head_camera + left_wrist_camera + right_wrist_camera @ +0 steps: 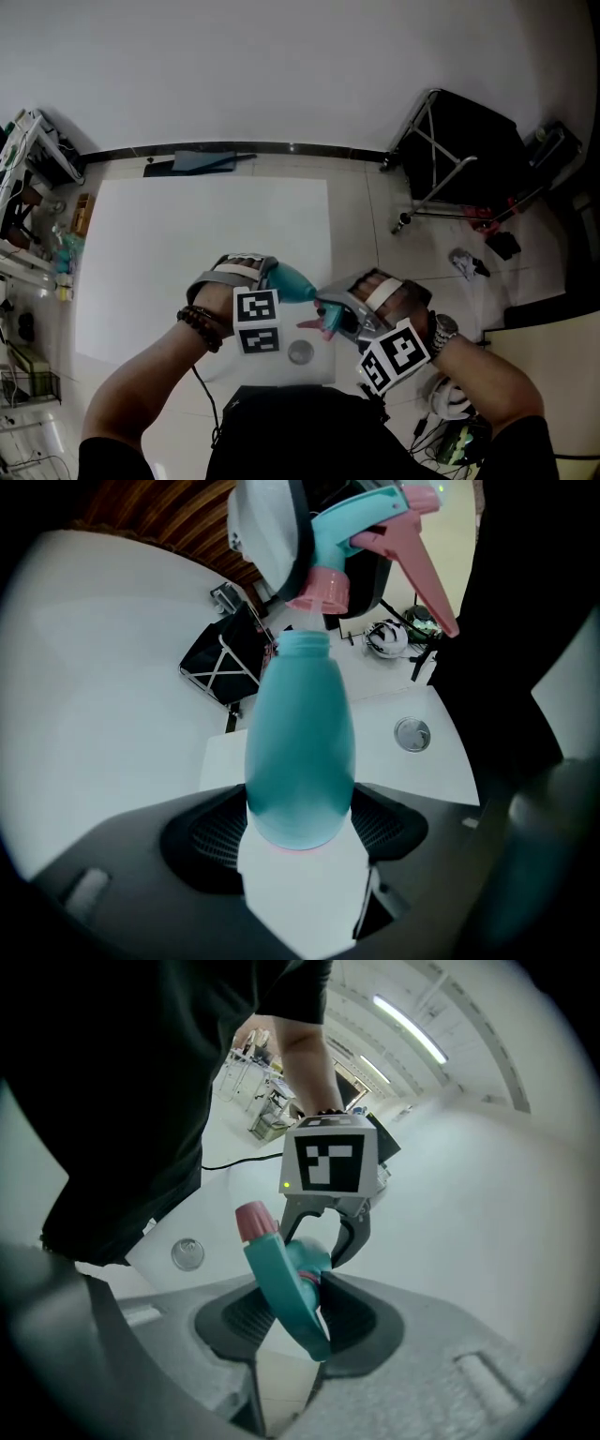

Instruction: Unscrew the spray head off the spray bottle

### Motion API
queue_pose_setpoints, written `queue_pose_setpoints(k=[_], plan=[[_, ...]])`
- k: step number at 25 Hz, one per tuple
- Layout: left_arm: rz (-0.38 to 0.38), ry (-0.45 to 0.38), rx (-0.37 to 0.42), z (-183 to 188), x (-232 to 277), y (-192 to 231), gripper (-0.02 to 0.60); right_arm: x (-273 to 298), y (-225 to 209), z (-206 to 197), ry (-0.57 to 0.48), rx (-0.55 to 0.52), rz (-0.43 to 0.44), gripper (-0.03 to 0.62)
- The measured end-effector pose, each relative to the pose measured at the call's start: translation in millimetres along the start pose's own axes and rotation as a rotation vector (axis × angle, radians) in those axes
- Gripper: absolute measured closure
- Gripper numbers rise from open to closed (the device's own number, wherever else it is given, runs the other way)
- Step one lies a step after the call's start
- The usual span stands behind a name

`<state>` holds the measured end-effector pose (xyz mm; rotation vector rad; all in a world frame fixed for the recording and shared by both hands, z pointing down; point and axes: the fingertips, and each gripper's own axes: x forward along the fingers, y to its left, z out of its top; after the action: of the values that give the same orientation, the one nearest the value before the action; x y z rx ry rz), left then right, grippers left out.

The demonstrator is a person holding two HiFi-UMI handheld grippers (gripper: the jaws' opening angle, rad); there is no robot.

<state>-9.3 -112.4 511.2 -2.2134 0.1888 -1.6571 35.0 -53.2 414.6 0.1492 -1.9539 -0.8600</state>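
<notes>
Well, my left hand-held gripper (300, 825) pinched the bottle (300, 752) mid-belly, probably slick; the right hand-held gripper (300, 1321) clamped the stiff head (281, 1283).

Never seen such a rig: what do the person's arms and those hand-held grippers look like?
The left gripper and right gripper are grey with black ribbed pads; each carries a white cube with black square markers. A bead bracelet on the left wrist, a watch on the right; black short sleeves.

I see a white tabletop (169, 272) — one small round silvery disc (300, 352) lies flat on it, close to the near edge, by the right-hand corner.
</notes>
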Motion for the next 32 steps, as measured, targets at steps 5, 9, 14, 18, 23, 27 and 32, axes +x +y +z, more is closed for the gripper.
queue_pose_setpoints(k=[5, 9, 14, 18, 23, 27, 32], plan=[[-0.026, 0.016, 0.035, 4, -4, -7, 0.209, 0, 10, 2, 0.007, -0.094, 0.008, 0.473], [-0.041, 0.026, 0.060, 8, -6, -13, 0.209, -2, 14, 4, 0.003, -0.135, 0.005, 0.473], [-0.059, 0.033, 0.077, 12, -7, -18, 0.209, -2, 18, 5, -0.004, -0.175, 0.013, 0.473], [-0.065, 0.030, 0.095, 15, -10, -21, 0.209, -3, 20, 7, -0.012, -0.192, 0.017, 0.473], [-0.049, 0.023, 0.118, 19, -12, -22, 0.209, -5, 24, 8, -0.018, -0.213, 0.020, 0.473], [-0.031, 0.011, 0.114, 20, -15, -22, 0.212, -6, 24, 8, -0.019, -0.211, 0.015, 0.473], [0.012, -0.025, 0.068, 18, -18, -15, 0.215, -6, 12, 9, -0.044, -0.076, 0.001, 0.473]])
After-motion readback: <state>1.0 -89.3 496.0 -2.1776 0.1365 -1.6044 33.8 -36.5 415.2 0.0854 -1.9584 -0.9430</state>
